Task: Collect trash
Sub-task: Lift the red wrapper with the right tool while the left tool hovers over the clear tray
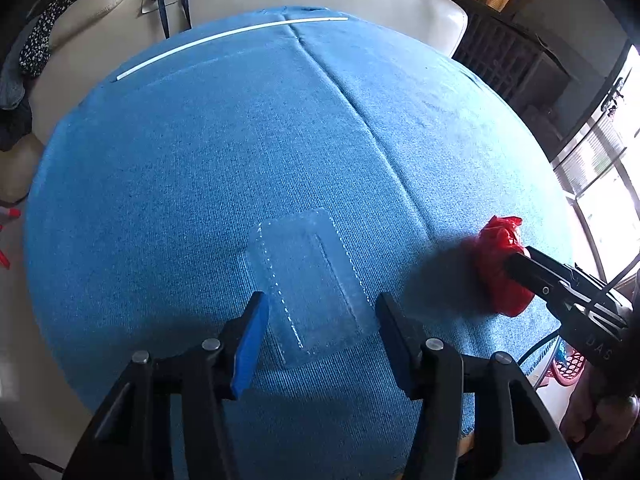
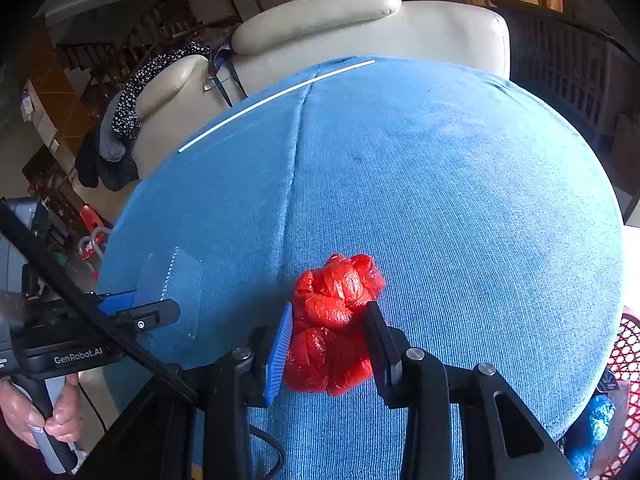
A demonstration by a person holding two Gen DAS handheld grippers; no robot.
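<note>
Trash on our blue cloth point(image 1: 200, 168) comes in two pieces: a crumpled red plastic bag point(image 2: 334, 326) and a flat clear plastic blister tray point(image 1: 310, 284). In the right wrist view, low and centre, our right gripper point(image 2: 326, 344) has its jaws drawn in against the red bag, the blue ribbed pad point(image 2: 278, 354) pressing one side and the black finger the other, so the wad is pinched between them while it rests on the cloth. The bag is glossy, thin and wrinkled into a lumpy ball.

In the left wrist view, our left gripper point(image 1: 320, 332) stands with its jaws wide apart, one finger on each side of the near end of the clear tray; we cannot tell whether they touch it. The tray is rectangular, transparent, with a raised inner rectangle and dotted edges. The cloth is ribbed, with a seam running up it and a thin white strip point(image 1: 224, 34) near its far edge. A red mesh basket point(image 2: 626, 392) shows at lower right of the right wrist view.
</note>
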